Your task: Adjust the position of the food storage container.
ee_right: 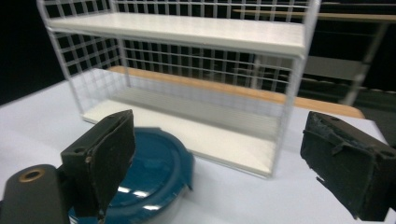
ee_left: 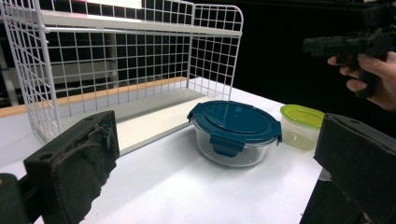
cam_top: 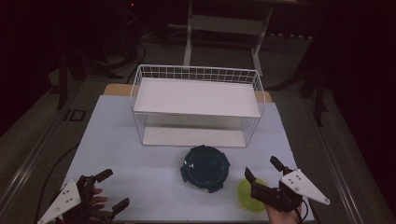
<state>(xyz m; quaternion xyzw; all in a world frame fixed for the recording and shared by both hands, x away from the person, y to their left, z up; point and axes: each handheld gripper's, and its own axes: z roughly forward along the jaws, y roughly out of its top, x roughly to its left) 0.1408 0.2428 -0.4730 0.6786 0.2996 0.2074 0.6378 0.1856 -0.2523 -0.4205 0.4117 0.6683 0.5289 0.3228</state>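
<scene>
High view: a round clear-glass container with a teal clip-on lid [cam_top: 205, 168] sits on the smooth white tabletop [cam_top: 140, 158], before a white wire-mesh two-tier shelf rack [cam_top: 196, 105]. Just beside it stands a small translucent plastic tub with a lime-green lid [cam_top: 247, 193]. Both the left hand-held gripper [cam_top: 112, 189] and the right hand-held gripper [cam_top: 262, 169] gape wide, padded jaws empty.

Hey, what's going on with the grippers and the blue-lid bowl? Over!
Left gripper open, empty. Right gripper open, above the small green-lid tub. Blue-lid glass bowl untouched before the white wire shelf. Nothing in the way.

White wire rack [cam_top: 196, 105] with two shelves stands at the back of the pale table [cam_top: 140, 172]; grey floor [cam_top: 42, 135] and a frame [cam_top: 224, 28] behind.
</scene>
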